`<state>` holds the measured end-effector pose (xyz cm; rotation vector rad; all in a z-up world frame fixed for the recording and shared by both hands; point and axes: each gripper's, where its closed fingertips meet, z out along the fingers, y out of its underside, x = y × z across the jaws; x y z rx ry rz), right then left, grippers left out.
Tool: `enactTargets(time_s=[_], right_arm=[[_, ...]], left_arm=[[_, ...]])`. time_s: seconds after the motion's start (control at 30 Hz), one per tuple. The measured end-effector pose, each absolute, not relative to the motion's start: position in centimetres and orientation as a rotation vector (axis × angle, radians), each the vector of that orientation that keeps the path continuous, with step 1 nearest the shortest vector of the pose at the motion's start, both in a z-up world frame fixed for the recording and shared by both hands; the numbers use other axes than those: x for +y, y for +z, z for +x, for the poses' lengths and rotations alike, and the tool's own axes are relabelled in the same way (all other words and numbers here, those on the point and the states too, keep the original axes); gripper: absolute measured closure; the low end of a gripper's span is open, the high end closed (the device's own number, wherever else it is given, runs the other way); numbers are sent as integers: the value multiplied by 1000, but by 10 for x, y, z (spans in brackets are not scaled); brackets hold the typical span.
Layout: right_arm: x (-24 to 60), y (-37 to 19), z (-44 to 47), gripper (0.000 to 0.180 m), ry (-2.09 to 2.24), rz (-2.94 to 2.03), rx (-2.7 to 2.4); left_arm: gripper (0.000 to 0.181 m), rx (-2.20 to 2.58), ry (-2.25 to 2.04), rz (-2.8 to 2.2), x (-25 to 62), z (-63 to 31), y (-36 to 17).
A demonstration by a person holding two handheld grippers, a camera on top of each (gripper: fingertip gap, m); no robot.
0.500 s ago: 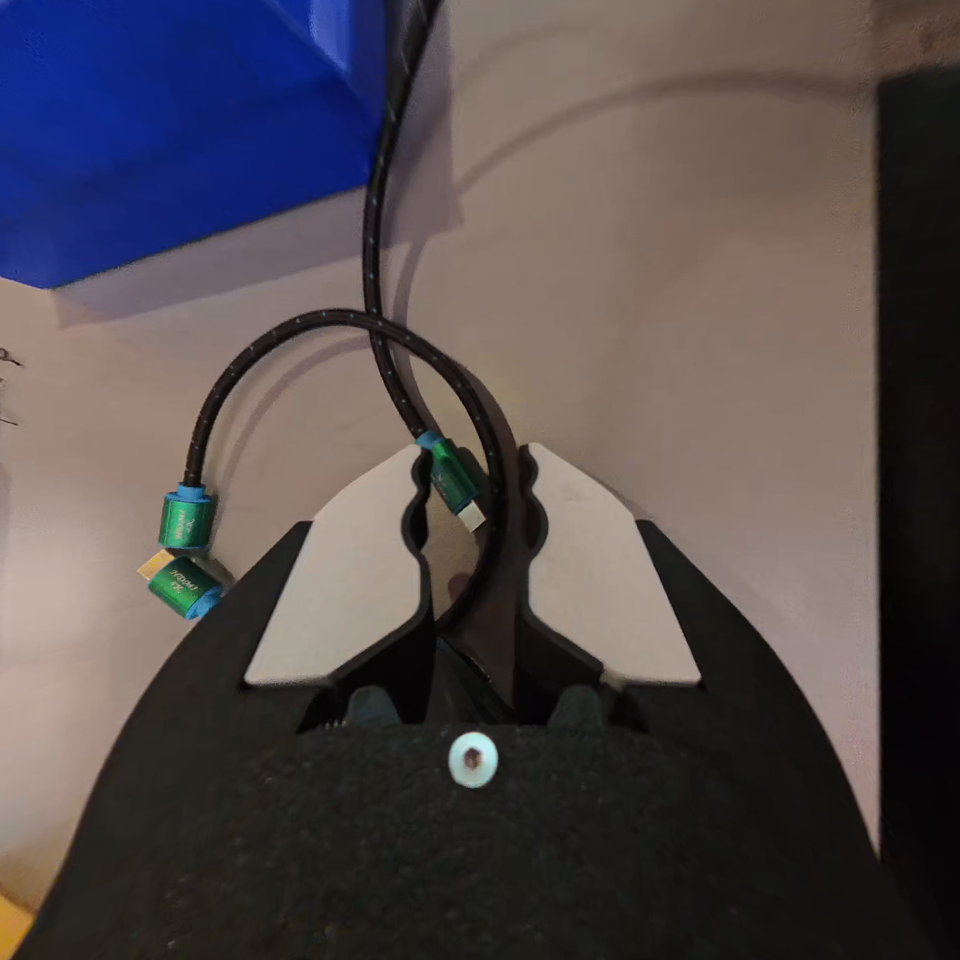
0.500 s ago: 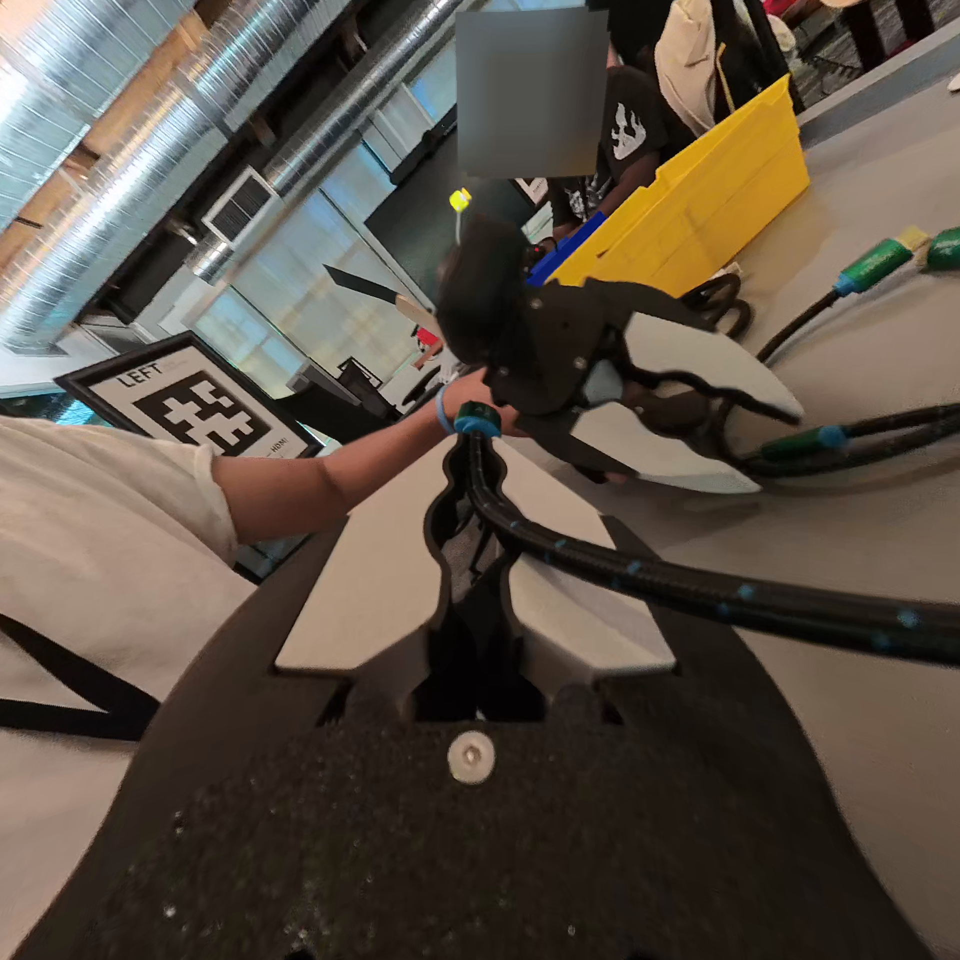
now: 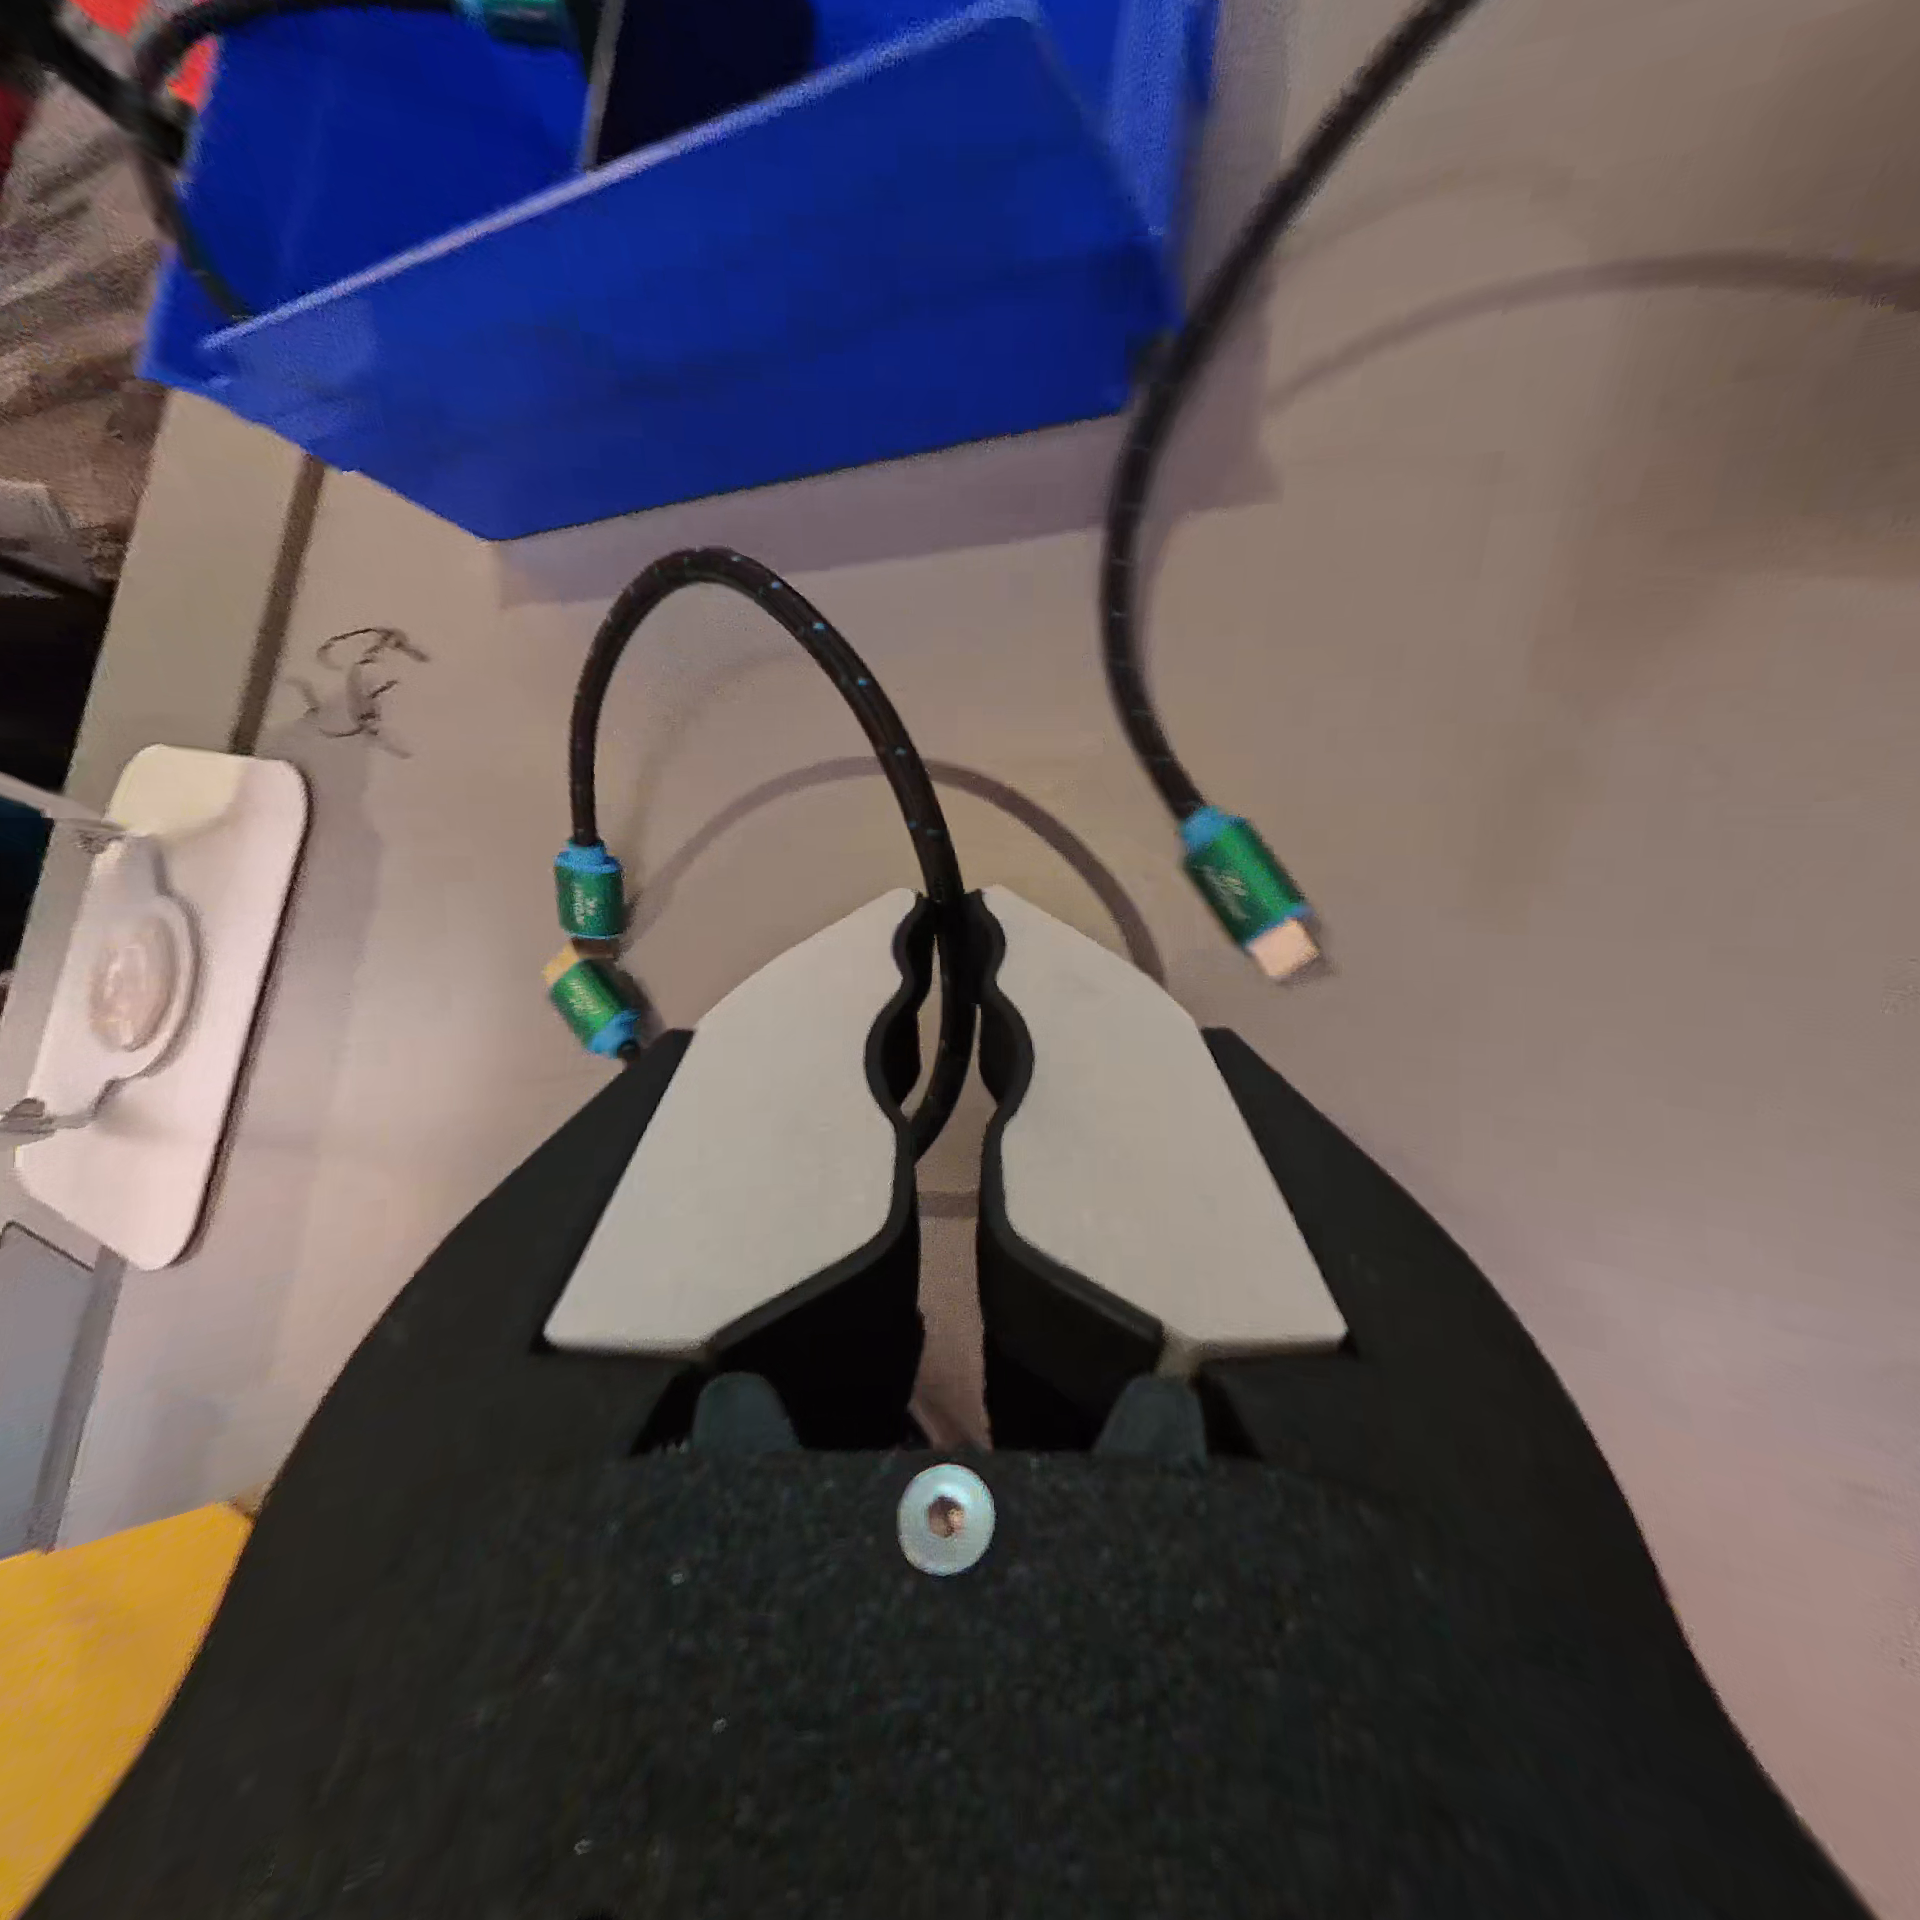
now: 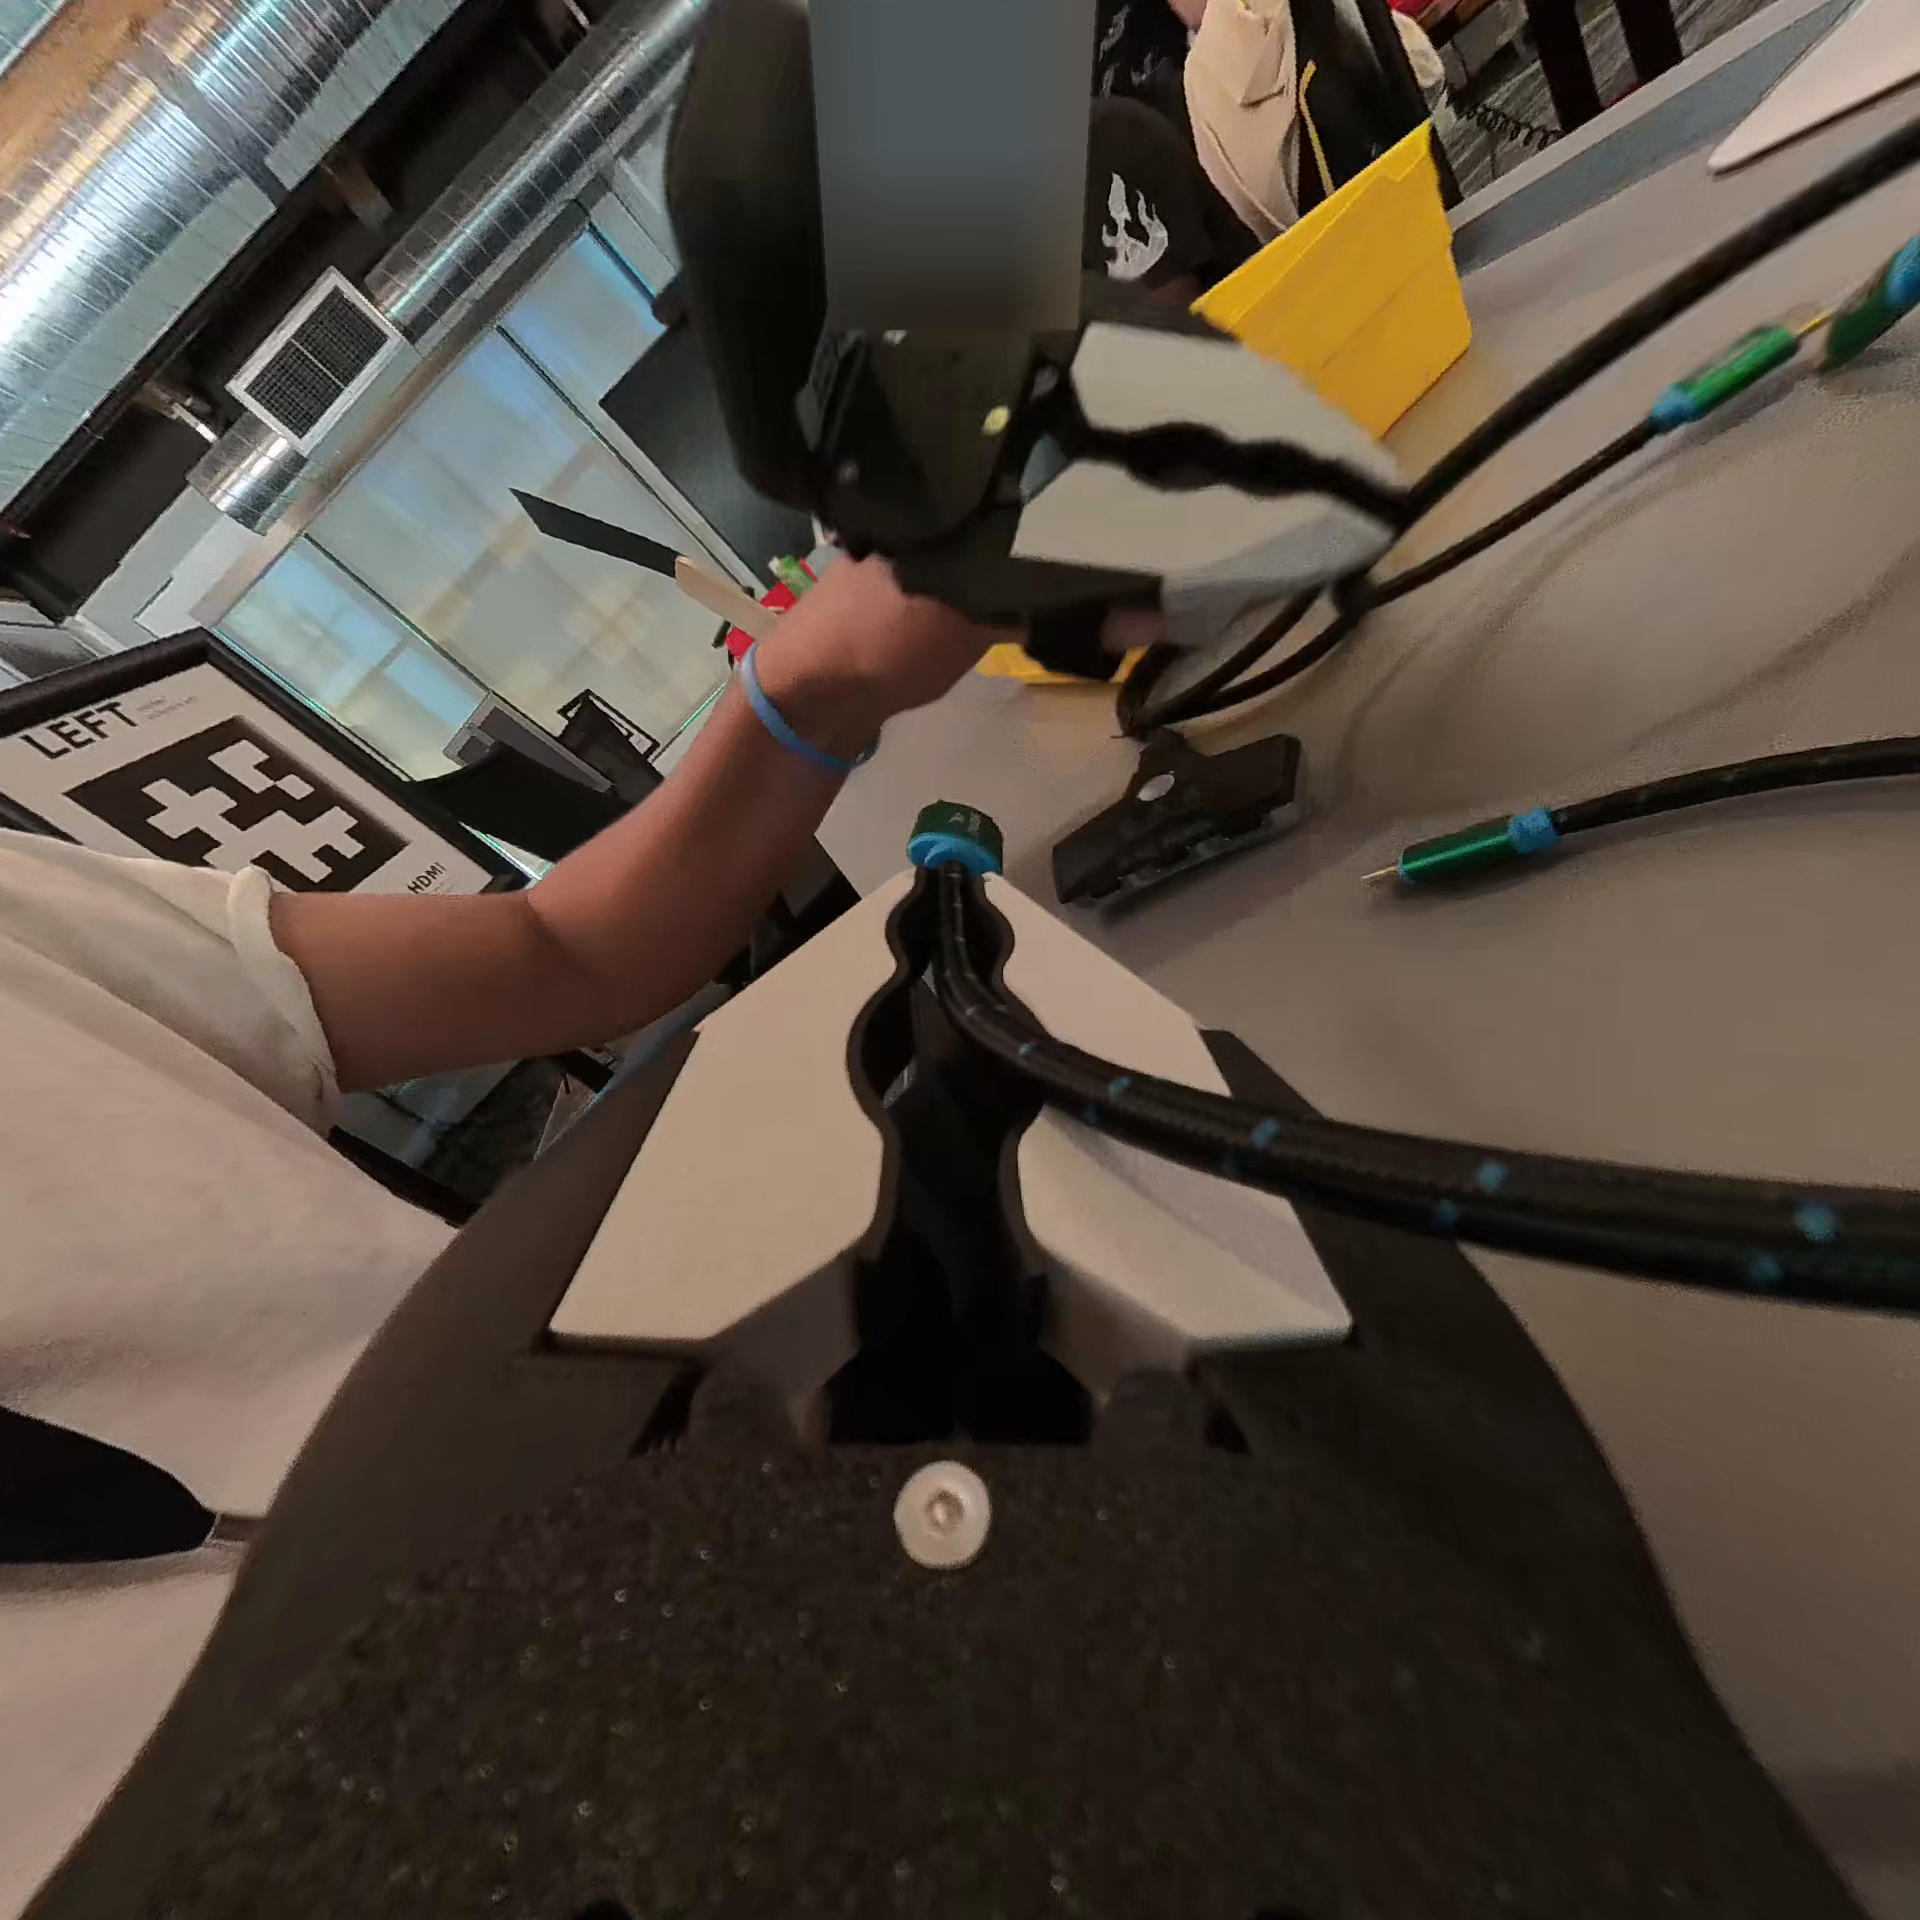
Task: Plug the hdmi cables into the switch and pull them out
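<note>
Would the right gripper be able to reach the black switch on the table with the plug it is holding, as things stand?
Probably yes. The right gripper is shut on a cable just behind its green plug, and the switch lies just beyond on bare table. Whether the plug lines up with a port is unclear.

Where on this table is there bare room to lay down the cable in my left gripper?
Bare tabletop lies right of the loose green plug, up past the blue bin. It is crowded ahead and left of the left gripper: the looped cable, two green plugs and a white plate sit there.
</note>
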<state>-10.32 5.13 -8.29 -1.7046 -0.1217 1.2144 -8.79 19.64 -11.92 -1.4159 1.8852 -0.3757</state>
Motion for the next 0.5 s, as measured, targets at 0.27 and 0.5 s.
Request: enactTargets(time_s=[0.27, 0.5], right_arm=[[58, -77, -116, 173, 1066, -1663, -178], [62, -70, -134, 174, 862, -1615, -349]], left_arm=[[154, 1840, -1056, -1639, 167, -99, -88], [135, 1715, -1695, -1575, 65, -141, -73]])
